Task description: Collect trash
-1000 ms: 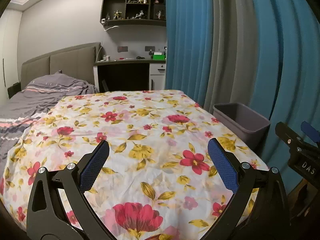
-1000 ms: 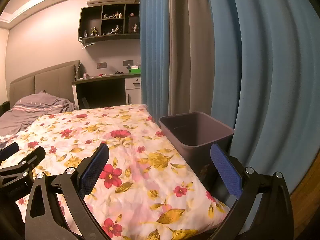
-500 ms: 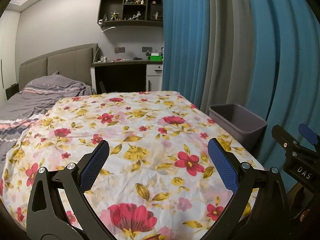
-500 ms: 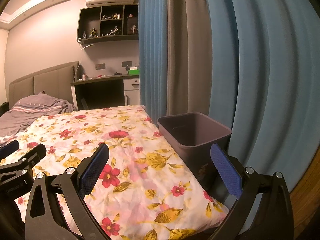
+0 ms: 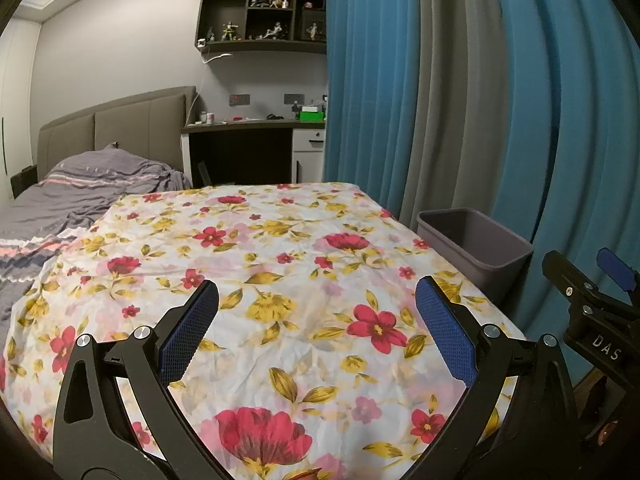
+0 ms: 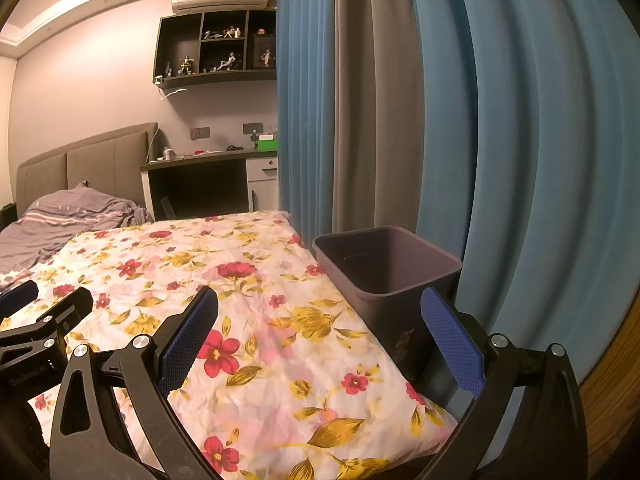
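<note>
Both the left gripper (image 5: 316,320) and right gripper (image 6: 318,326) hover spread and empty over the floral sheet (image 5: 280,264), where no trash shows, beside the stiff, probably light bin (image 6: 386,264), best gripped by 1 rim wall; "DAS" marks the right gripper.

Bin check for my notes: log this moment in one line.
left gripper: open, empty | right gripper: open, empty | bin: beside bed, looks empty | trash: none seen

left gripper (image 5: 316,328): jaws wide apart, empty, pointing toward 12 o'clock.
right gripper (image 6: 320,332): jaws wide apart, empty, at the left one's 3 o'clock.
</note>
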Action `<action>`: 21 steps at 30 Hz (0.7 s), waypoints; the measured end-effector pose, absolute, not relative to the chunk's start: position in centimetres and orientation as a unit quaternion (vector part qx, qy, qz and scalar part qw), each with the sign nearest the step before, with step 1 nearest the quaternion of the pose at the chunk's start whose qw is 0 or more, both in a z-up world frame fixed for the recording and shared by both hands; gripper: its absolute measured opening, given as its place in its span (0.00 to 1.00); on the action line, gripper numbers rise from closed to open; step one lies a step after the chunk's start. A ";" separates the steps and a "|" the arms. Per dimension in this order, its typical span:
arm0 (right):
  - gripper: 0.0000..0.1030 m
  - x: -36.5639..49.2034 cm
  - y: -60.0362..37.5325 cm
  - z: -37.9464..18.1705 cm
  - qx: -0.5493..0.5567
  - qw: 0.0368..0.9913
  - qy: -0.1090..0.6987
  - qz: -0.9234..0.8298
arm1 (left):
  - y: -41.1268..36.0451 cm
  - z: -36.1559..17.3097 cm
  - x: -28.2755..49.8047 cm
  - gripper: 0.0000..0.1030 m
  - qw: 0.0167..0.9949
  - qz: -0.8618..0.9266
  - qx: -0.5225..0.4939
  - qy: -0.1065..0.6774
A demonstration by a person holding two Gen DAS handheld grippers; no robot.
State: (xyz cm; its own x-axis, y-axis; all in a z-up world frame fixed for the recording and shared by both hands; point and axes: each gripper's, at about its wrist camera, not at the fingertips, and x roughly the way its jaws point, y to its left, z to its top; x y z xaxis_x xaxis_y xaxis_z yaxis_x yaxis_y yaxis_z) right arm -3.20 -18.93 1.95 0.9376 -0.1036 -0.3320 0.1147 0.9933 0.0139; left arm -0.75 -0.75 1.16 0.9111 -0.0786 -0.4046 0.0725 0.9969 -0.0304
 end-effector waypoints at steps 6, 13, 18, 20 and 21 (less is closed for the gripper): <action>0.95 -3.2 -19.0 1.9 0.017 0.984 0.168 -0.056 | -1.3 1.2 -0.6 0.94 0.977 -0.040 -0.006 0.209; 0.95 -3.2 -18.9 1.9 0.016 0.984 0.169 -0.055 | -1.3 1.1 -0.6 0.94 0.977 -0.040 -0.006 0.209; 0.95 -3.2 -19.0 2.0 0.017 0.984 0.167 -0.057 | -1.5 1.2 -0.6 0.94 0.977 -0.041 -0.005 0.209; 0.95 -3.1 -19.0 2.1 0.017 0.984 0.167 -0.058 | -1.6 1.2 -0.5 0.94 0.977 -0.043 -0.005 0.209; 0.95 -3.1 -19.1 2.1 0.018 0.984 0.167 -0.059 | -1.6 1.2 -0.5 0.94 0.977 -0.043 -0.005 0.209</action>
State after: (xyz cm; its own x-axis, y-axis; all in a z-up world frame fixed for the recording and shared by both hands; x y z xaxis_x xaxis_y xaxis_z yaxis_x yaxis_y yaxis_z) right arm -3.06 -19.05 2.13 0.9372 -0.1097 -0.3310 0.1216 0.9925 0.0154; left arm -0.53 -1.64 1.18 0.9086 -0.0851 -0.4088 0.0812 0.9963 -0.0268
